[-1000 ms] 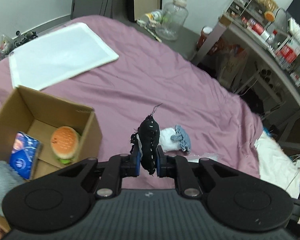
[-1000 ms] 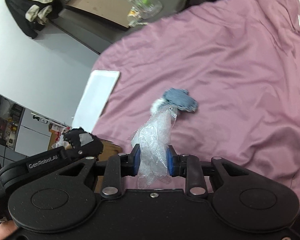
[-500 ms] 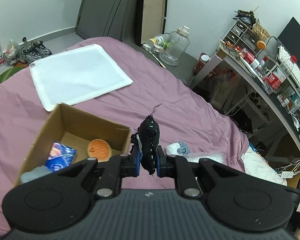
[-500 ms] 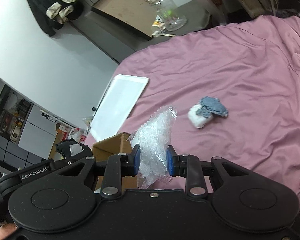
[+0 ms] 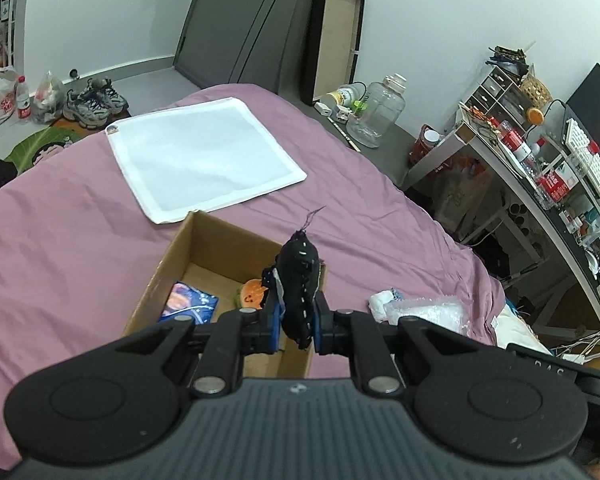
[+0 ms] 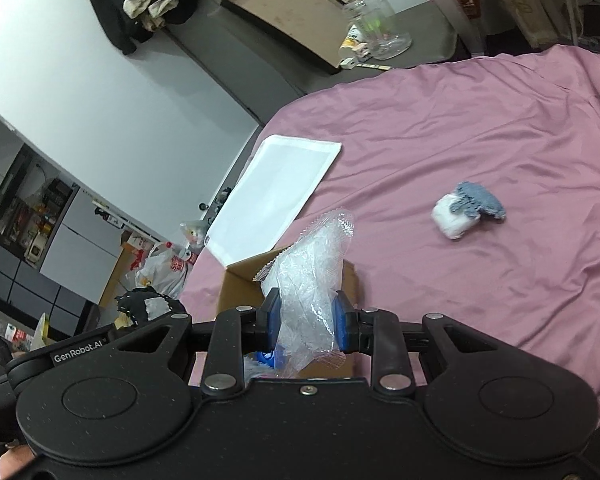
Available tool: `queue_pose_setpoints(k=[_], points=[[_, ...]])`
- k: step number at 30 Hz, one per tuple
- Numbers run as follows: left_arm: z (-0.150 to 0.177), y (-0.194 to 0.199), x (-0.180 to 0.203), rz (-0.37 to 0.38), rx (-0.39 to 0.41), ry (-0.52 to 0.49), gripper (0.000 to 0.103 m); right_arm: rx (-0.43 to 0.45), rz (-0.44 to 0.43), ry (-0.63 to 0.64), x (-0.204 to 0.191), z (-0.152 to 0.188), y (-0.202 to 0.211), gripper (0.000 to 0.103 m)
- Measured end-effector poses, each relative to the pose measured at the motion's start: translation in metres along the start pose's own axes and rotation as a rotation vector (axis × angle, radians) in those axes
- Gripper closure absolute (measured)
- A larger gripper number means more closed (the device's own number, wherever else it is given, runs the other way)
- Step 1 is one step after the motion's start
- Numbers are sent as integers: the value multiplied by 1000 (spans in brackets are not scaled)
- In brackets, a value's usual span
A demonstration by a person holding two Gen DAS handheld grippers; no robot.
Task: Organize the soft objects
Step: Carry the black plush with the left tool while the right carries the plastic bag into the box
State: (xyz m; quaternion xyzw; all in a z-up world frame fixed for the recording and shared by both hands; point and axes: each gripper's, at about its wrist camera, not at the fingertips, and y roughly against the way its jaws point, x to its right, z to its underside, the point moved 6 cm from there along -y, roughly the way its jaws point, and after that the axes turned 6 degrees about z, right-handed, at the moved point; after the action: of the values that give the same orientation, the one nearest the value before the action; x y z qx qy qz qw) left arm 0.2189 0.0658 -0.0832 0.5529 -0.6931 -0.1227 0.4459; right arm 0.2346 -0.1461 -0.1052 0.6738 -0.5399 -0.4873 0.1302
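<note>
Both grippers are rising and swinging toward the cardboard box (image 5: 236, 256) compared with a second ago: the box was lying off to the left edge of the left wrist view and is now sitting almost directly under the left gripper (image 5: 296, 320). In the right wrist view the box (image 6: 240, 280) is coming in beneath the right gripper (image 6: 306, 320), where only bedsheet was showing before.

Left jaws are closed narrow on a black stuffed toy (image 5: 298, 276) with white stitching; grip is looking unchanged over the last second, toy standing upright between the pads. Right jaws are clamping a crumpled clear plastic bag (image 6: 308, 276), which is sticking up and hanging slightly below the pads.

Box contents: a blue tissue pack (image 5: 190, 304) and a burger plush (image 5: 252, 294), partly hidden behind the left jaws. One item is remaining out on the purple bed (image 6: 480, 120): a white and blue sock bundle (image 6: 466, 210), well apart from the box. A white cloth (image 5: 204, 160) is lying flat just beyond the box's far edge.

Judgement: transport phase is nearly over; both held items are arriving above the box opening. Release looks like the next call, toy first since it is sitting more squarely over the opening. Risk: the light bag may cling to the pads or drift outside the rim.
</note>
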Motion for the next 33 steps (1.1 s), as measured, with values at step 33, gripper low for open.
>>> queue_pose_setpoints(k=[33], points=[[51,-45,-58,33,-200,60,61,-43,82,93,-62,37,-55,76]])
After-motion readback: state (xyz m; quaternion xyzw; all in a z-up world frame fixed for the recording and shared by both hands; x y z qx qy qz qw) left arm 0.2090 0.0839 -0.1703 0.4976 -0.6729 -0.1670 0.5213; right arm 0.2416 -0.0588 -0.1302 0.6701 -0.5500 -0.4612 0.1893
